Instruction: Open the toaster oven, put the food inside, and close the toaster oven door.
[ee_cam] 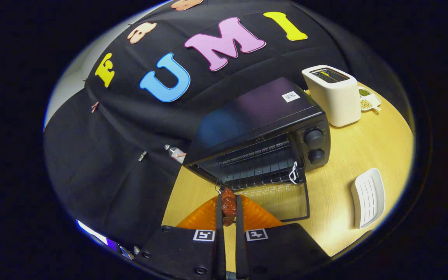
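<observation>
The gripper (228, 208) was clenched on the reddish food (228, 205), both fingers pressing it, just before the toaster oven's (263, 132) lowered door (282, 200) on the surface (356, 147).

Black toaster oven (263, 136) with door (282, 200) dropped flat open; reddish-brown food (228, 206) (glossy, lumpy) pinched between 2 fingers just before it.

Gripper (228, 206) pointing forward and slightly down, fingers (219, 217) nearly parallel, closed in on a reddish food piece (228, 205) pinched between them
</observation>
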